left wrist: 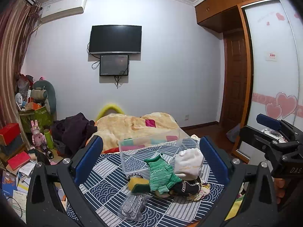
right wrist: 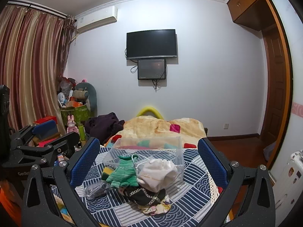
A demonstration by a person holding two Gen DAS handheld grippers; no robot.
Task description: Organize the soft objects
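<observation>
Left wrist view shows the left gripper [left wrist: 151, 160] spread wide and holding nothing, hovering above the bed's patterned cover [left wrist: 106, 194]; the right gripper [right wrist: 148, 162] is likewise spread and empty, seen from its own camera. Both face the clear plastic bin [left wrist: 151, 147], which looks empty. Against the bin's near wall lies the heap of soft things: a green knitted glove [left wrist: 161, 172] draped at the near corner, a white drawstring pouch [left wrist: 189, 160] just to the glove's right, a yellow-and-green sponge [left wrist: 137, 184] to the near left of the bin, a black piece with a gold chain [left wrist: 187, 188] nearer than the pouch, and a bagged silver scrubber [left wrist: 132, 206] farthest from the bin. My judgement: take the top item first, likely the glove or the pouch, pinch a thick fold from above rather than an edge, lift clear of the bin's rim, and release inside so the chain underneath does not get dragged along.
</observation>
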